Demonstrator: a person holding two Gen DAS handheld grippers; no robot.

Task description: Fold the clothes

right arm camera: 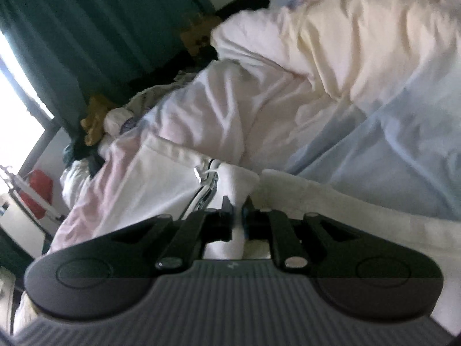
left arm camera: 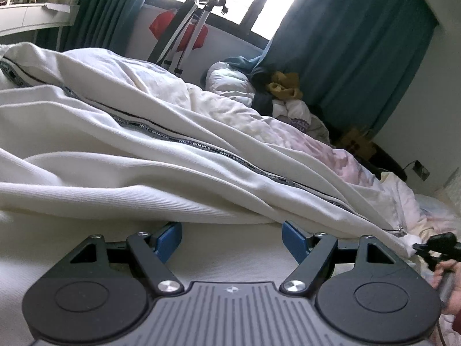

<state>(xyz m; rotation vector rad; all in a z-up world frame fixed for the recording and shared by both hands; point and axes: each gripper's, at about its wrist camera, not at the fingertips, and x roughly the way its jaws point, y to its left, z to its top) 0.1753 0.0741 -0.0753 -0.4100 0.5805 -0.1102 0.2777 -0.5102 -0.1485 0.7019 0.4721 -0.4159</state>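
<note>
A white zip-up garment [left arm camera: 121, 155] with a dark lettered tape along its zipper lies stretched across the bed. My left gripper [left arm camera: 232, 238] is open, its blue pads [left arm camera: 170, 238] spread wide just in front of the garment's ribbed hem, nothing between them. At the far right of the left wrist view, my right gripper [left arm camera: 417, 245] pinches the garment's corner by the zipper end. In the right wrist view, my right gripper [right arm camera: 236, 204] is shut on a fold of the white garment [right arm camera: 233, 181], beside the metal zipper pull [right arm camera: 198, 173].
The bed carries a rumpled pale duvet [left arm camera: 311, 141] and a heap of other clothes [left arm camera: 276, 89] near the teal curtain [left arm camera: 345, 43]. A folded metal stand [left arm camera: 184, 31] leans by the window. A white shelf [left arm camera: 31, 17] sits at the far left. A hand [left arm camera: 445, 271] shows at the right.
</note>
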